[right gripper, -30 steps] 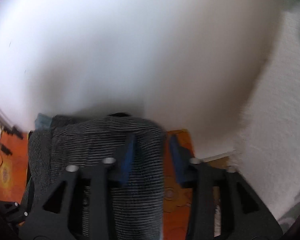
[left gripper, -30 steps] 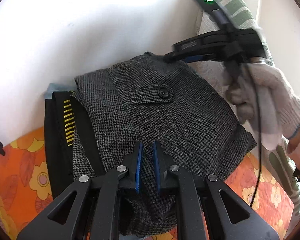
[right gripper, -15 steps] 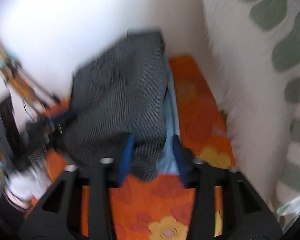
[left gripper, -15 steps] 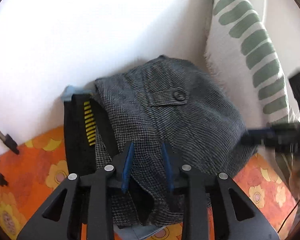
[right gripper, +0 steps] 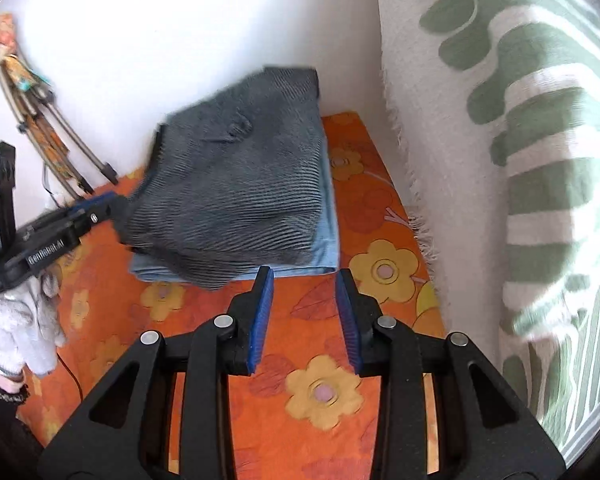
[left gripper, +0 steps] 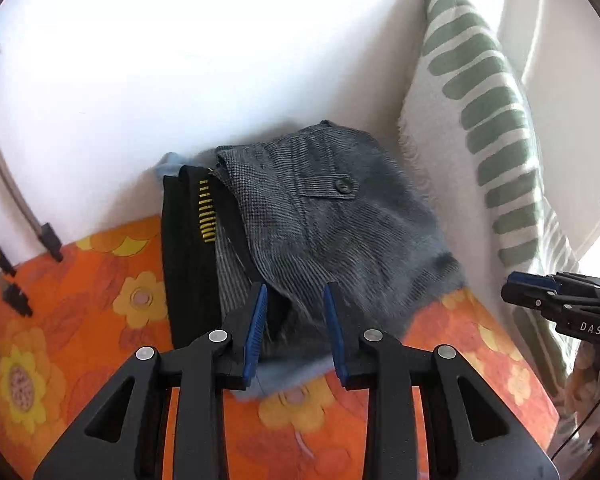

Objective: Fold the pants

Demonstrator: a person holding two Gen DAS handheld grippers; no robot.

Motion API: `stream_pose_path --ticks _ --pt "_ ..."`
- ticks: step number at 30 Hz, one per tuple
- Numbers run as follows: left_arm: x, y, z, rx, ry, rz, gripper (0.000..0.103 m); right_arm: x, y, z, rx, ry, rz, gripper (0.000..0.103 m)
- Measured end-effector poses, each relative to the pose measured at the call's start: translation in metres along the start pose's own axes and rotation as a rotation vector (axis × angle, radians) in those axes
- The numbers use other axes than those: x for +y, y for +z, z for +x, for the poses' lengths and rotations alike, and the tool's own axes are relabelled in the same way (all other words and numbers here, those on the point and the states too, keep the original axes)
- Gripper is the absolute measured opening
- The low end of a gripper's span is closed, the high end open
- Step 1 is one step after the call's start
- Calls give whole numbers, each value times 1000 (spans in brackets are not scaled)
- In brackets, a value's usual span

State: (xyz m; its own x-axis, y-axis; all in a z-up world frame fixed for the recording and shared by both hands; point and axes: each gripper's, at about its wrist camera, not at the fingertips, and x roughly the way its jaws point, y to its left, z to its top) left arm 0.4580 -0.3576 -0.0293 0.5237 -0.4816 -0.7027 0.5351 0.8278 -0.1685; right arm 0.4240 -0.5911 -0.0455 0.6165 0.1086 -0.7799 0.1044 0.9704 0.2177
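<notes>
Pulled back off pants (left gripper: 324, 216), both grippers' fingers (left gripper: 256, 332) (right gripper: 262, 312) part-open, empty; folded on stack, seemingly done.

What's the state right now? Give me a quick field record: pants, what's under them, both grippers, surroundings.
pants: grey checked pants, folded, top of a stack
under: black garment and light blue garment
surface: orange flowered cover
left gripper: open, holds nothing, at the stack's near edge
right gripper: open, empty, short of the stack
beside: green-patterned cushion
</notes>
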Motion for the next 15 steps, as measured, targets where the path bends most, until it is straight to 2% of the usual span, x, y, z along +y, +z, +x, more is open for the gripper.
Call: stream_pose_path --ticks 2,5,8,11,15 --pt "-5 -4 -19 -13 -3 10 28 13 -8 -16 -35 -9 -13 35" --pt "-14 -12 -55 -46 -18 14 46 38 -18 -43 -92 -40 -57 42" --pt "-25 -21 -91 -87 -14 44 50 62 -27 -71 -161 -36 -80 50" --pt "-28 -31 -124 -117 -28 37 61 84 -37 -97 -213 -30 -93 53" --pt "-33 -48 -170 -166 -39 38 67 120 -58 -131 -297 -50 -133 70"
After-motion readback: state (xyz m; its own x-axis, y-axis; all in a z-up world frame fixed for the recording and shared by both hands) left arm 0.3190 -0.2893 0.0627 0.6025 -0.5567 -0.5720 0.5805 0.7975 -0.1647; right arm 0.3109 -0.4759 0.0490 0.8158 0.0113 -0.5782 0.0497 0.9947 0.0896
